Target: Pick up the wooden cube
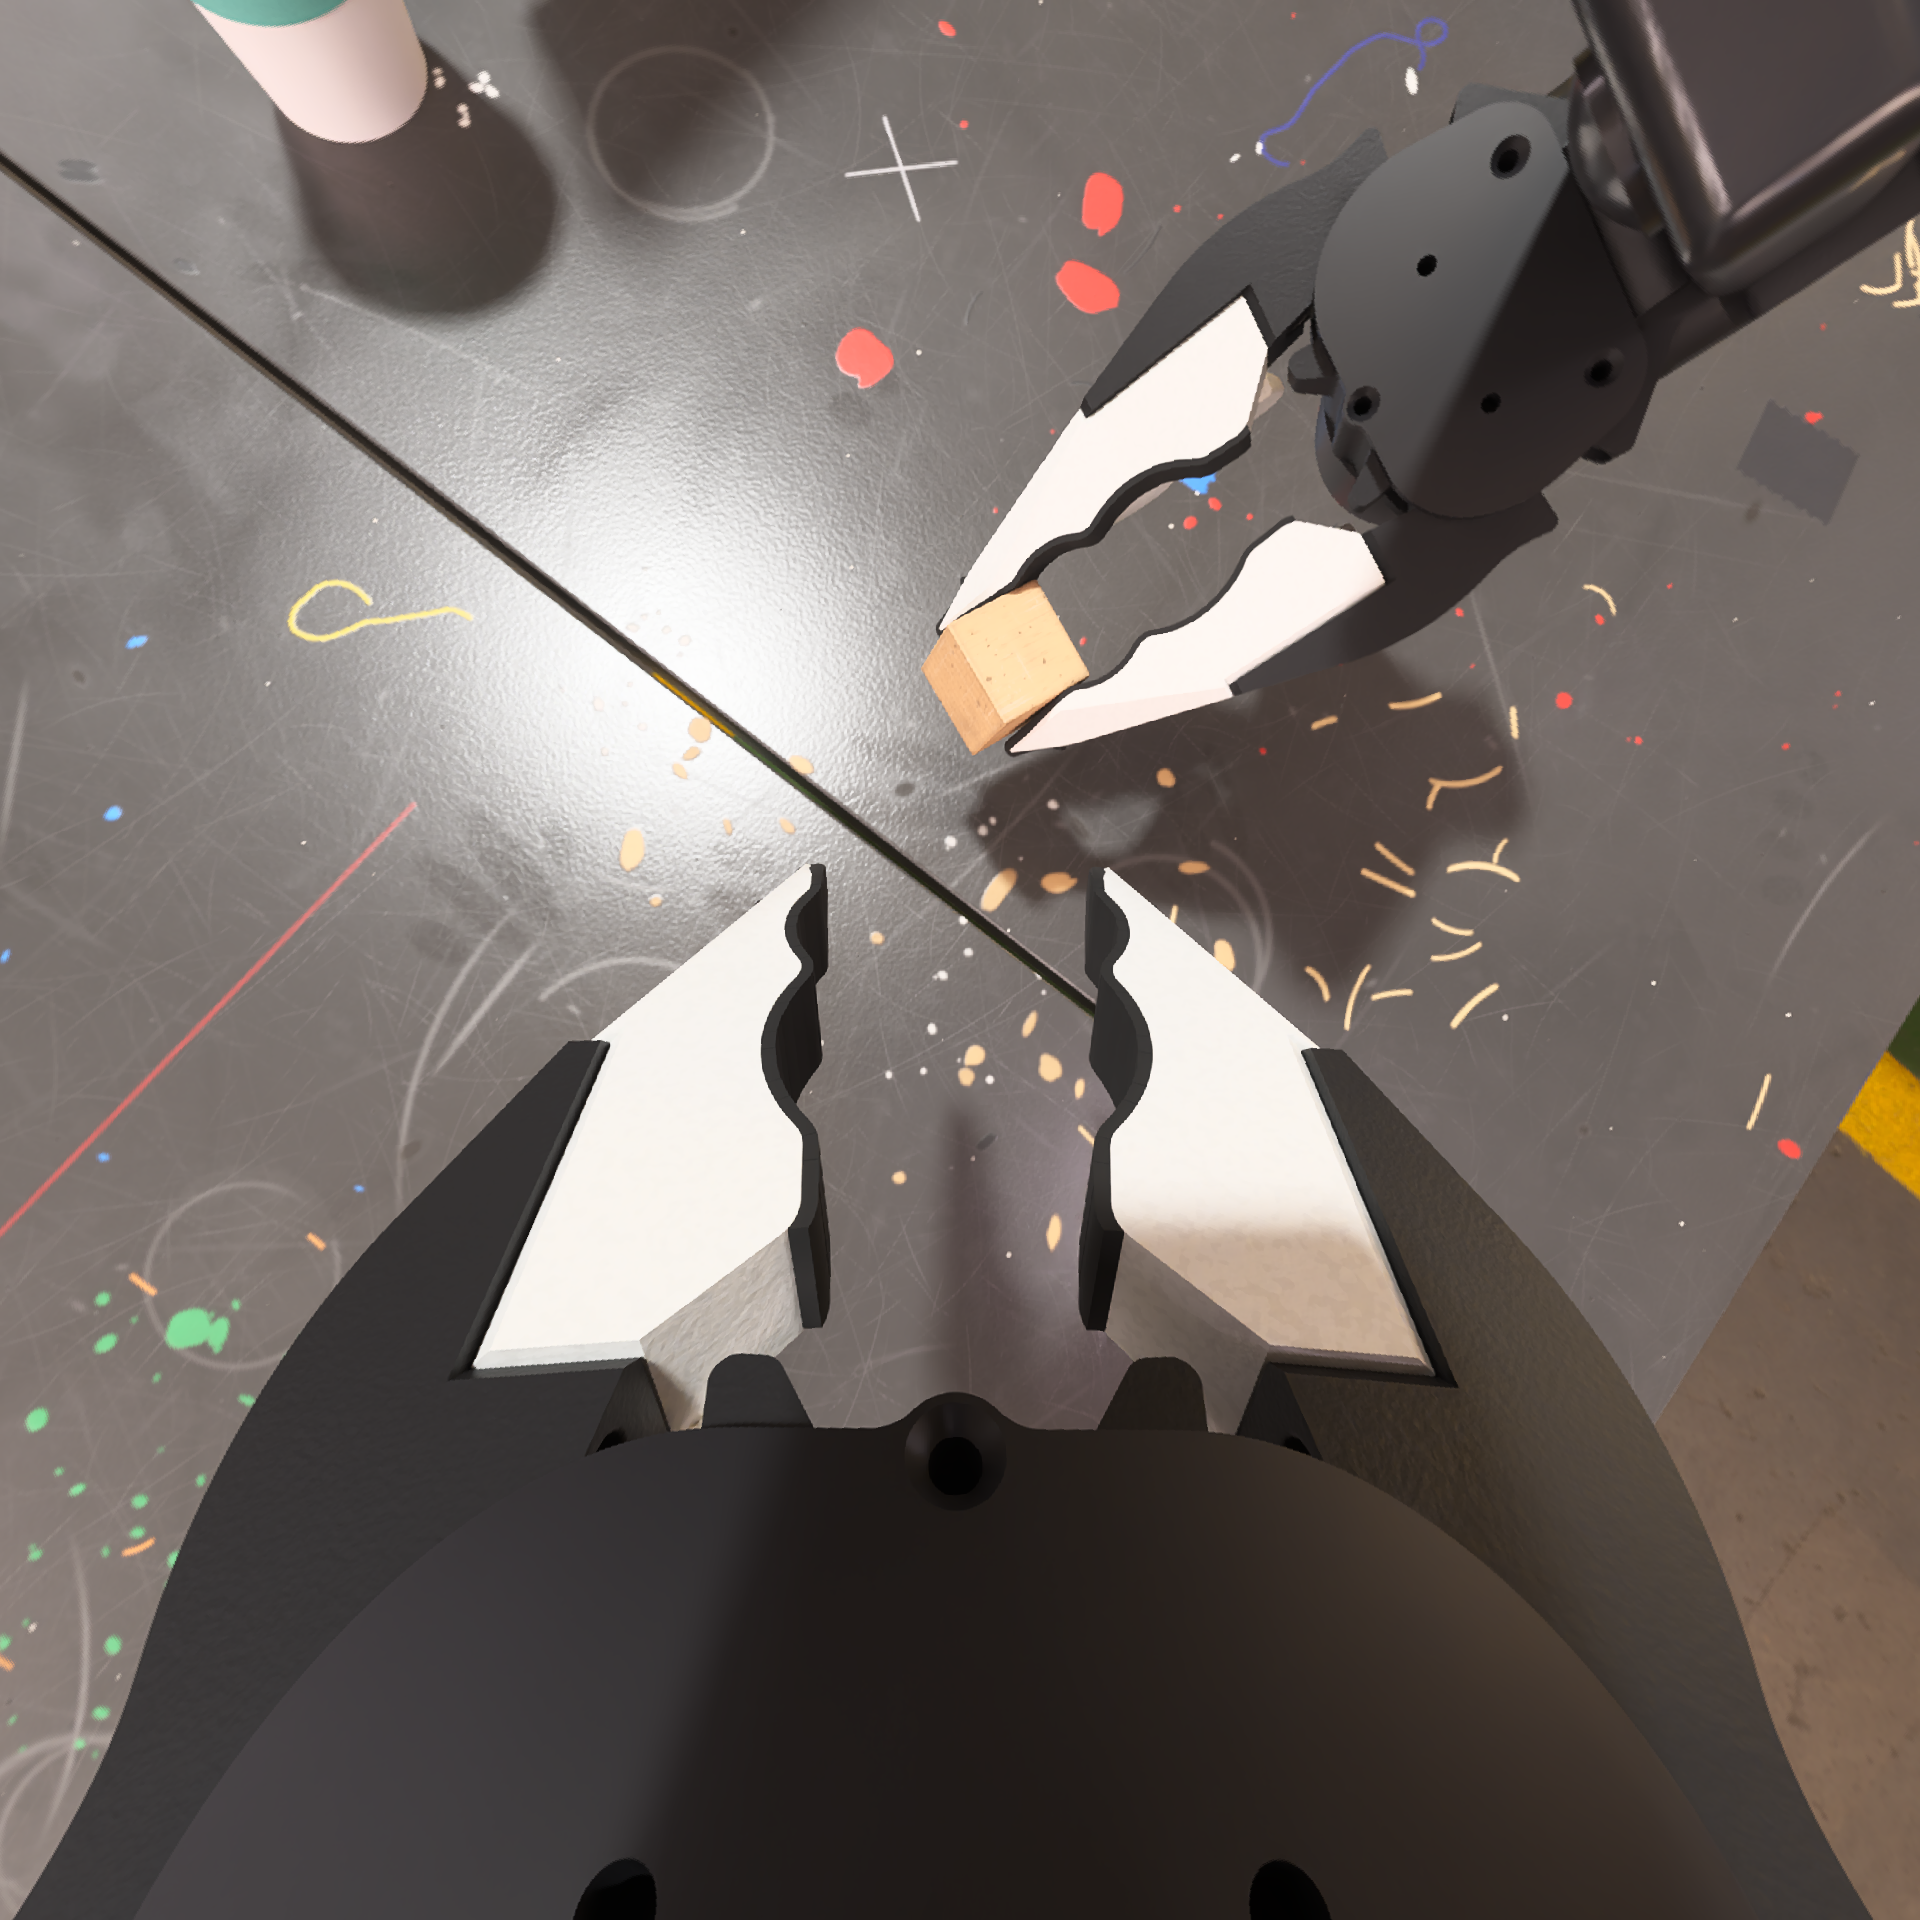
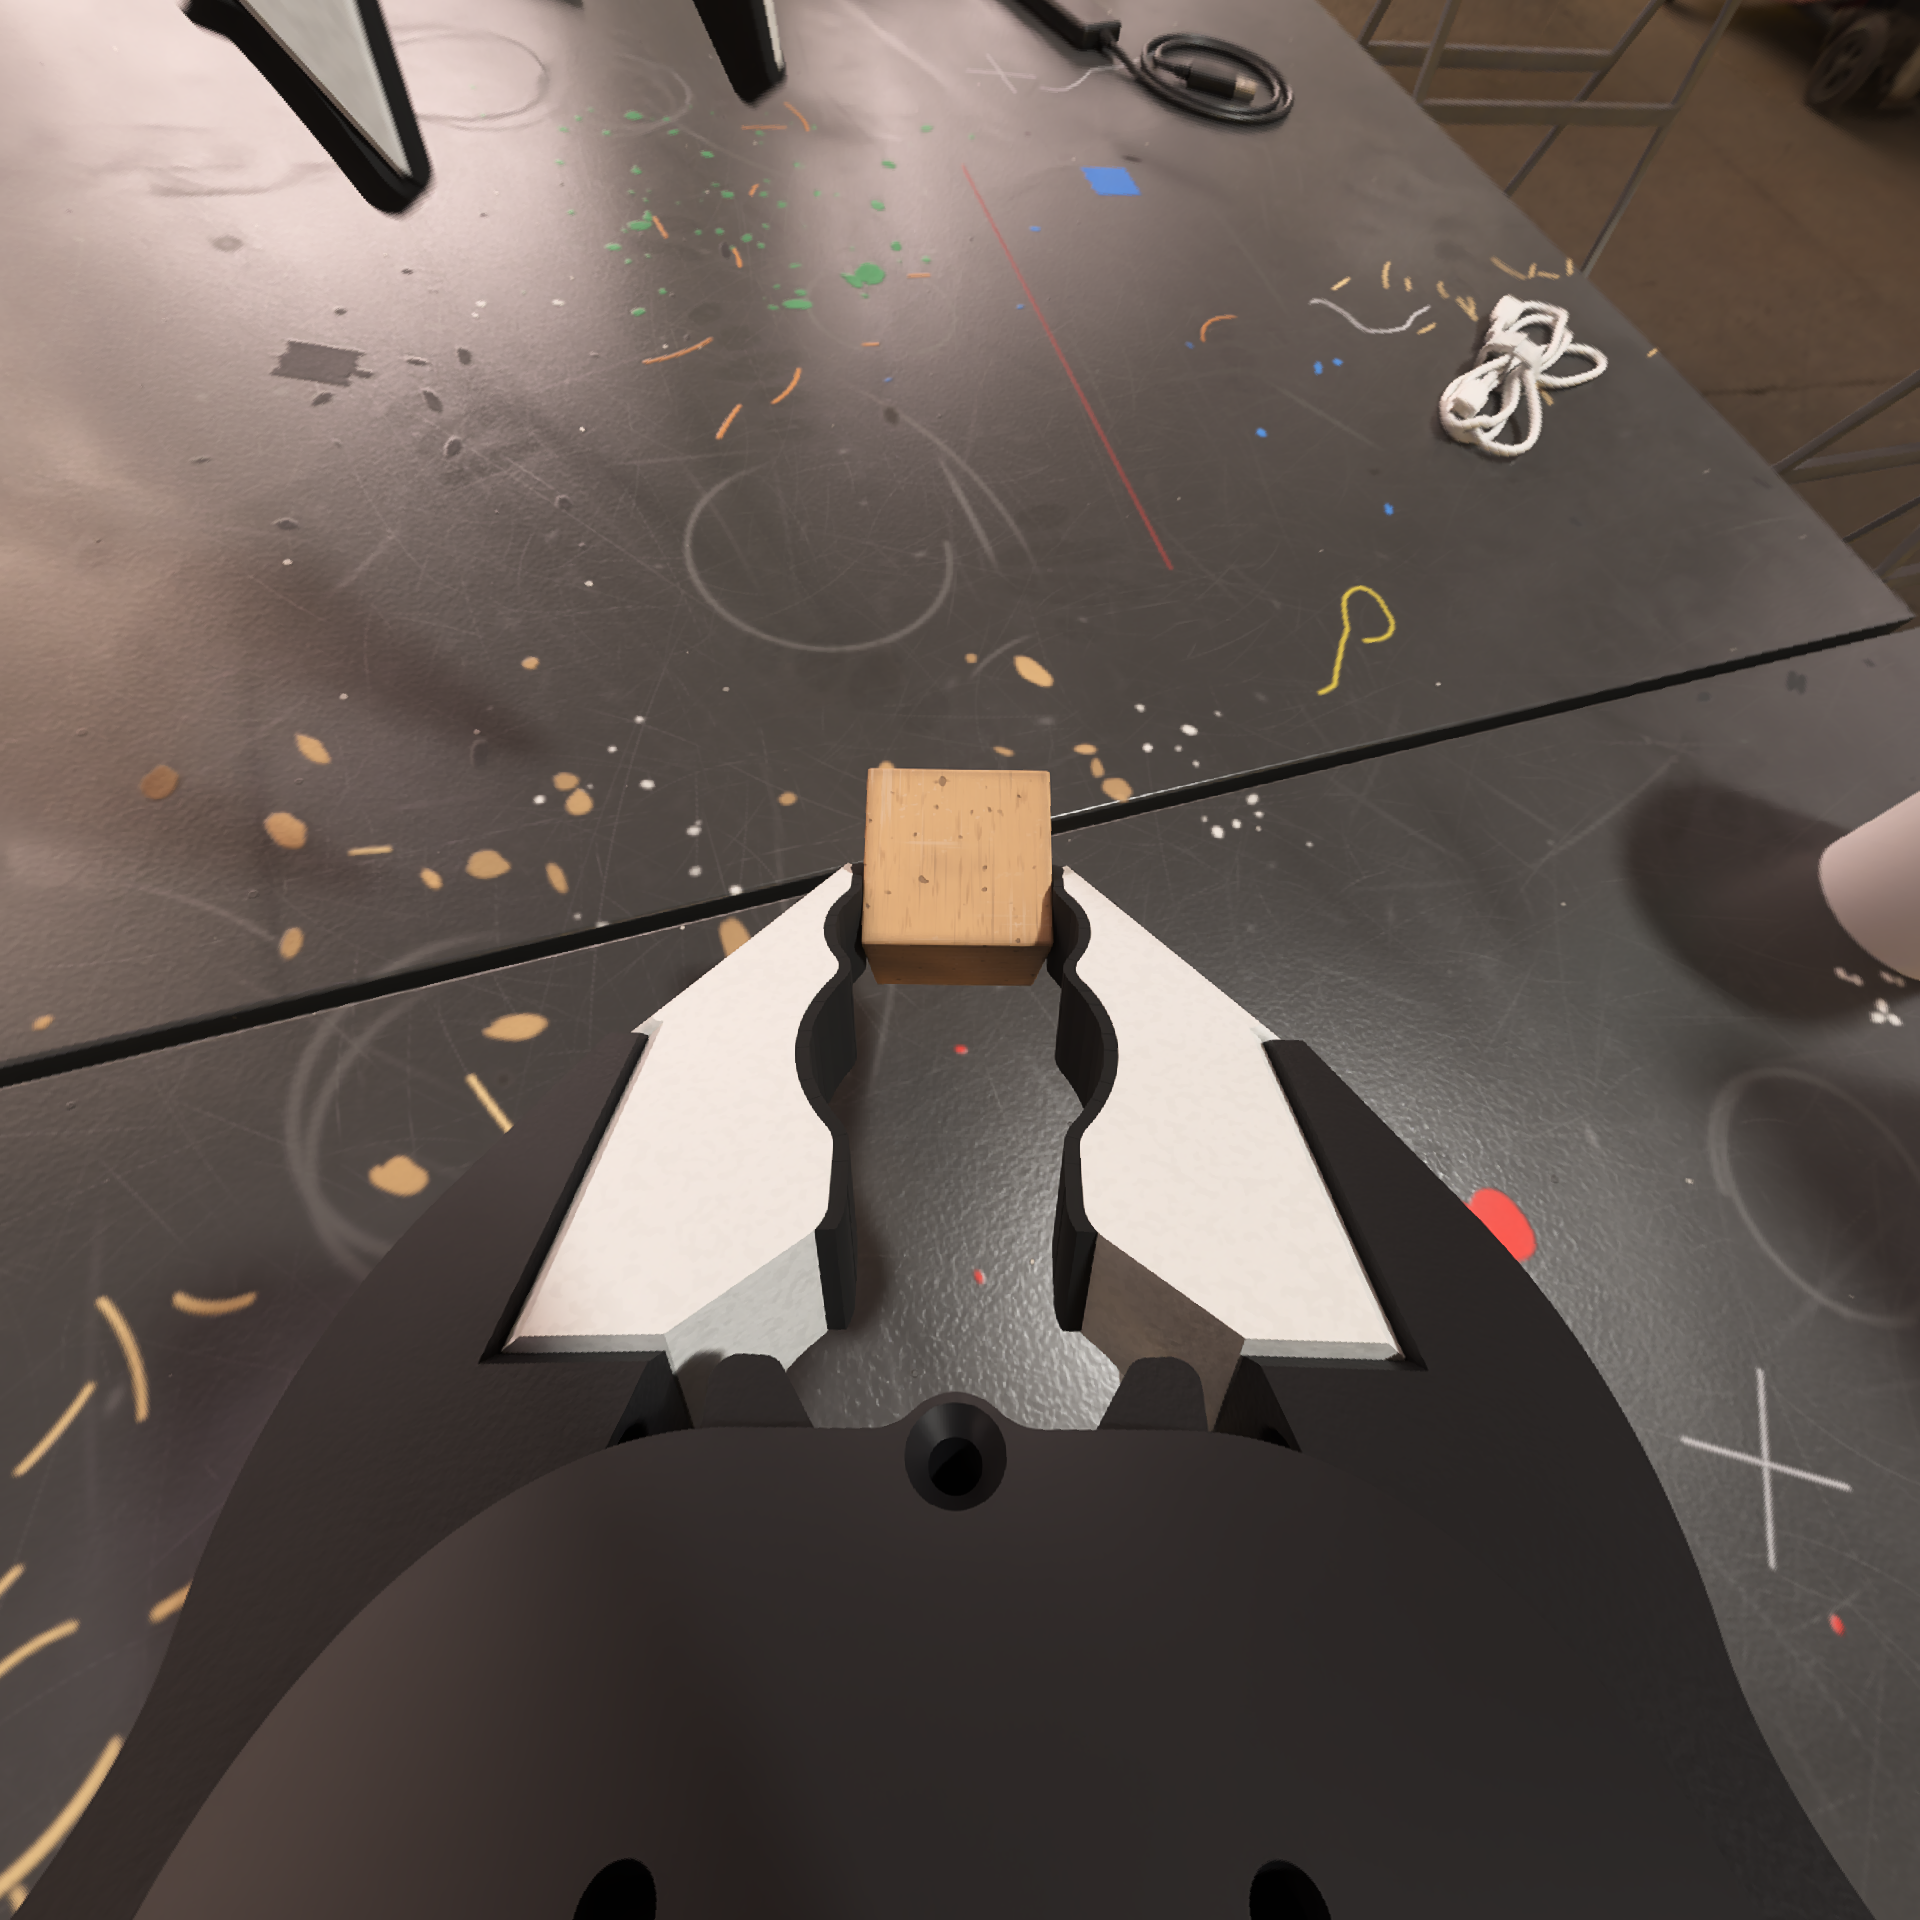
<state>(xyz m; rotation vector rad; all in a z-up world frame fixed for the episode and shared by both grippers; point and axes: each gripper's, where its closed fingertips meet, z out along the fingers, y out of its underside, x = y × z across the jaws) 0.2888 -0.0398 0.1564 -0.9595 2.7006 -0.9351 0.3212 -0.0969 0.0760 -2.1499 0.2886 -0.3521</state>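
Right tool (image 2: 954,883) tips pinch wooden cube (image 2: 956,868) above the table (image 2: 623,499)

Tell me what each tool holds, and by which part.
The right tool grips the wooden cube by two opposite side faces, at its fingertips. The left tool holds nothing.

No readable text, label, brand or number is to be found. Only scribbled paint marks are seen on the dark tabletop (image 2: 1455,935).

Colours and patterns
Wooden cube (image 2: 956,868): tan, speckled. Surface (image 2: 520,499): dark grey, multicoloured paint flecks. Gripper fingers (image 2: 717,1122): white, black-edged.
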